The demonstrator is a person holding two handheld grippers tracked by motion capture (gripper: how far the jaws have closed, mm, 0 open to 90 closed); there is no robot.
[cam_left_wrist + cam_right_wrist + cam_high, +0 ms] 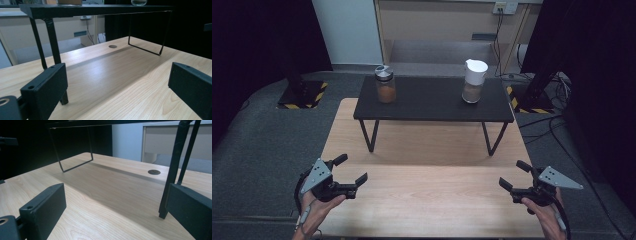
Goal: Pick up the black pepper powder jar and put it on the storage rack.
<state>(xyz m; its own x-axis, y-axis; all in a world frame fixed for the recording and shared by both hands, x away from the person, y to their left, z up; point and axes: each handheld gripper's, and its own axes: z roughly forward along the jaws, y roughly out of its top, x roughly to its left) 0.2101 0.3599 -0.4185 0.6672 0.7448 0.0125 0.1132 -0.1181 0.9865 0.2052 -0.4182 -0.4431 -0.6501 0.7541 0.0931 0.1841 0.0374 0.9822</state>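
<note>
While both jaw pairs stand spread and empty, the left gripper [347, 176] and right gripper [517, 176] hover low over the wooden table [427, 200], presumably staged for reaching the lidded jar [385, 85] and white-capped bottle [474, 81], well apart on the black shelf [432, 102]

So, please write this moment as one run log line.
left gripper: open, empty | right gripper: open, empty | brown-filled jar, white-lidded jar: on black shelf, untouched

Lab: black curtains [257, 35], floor cables [557, 125]
</note>
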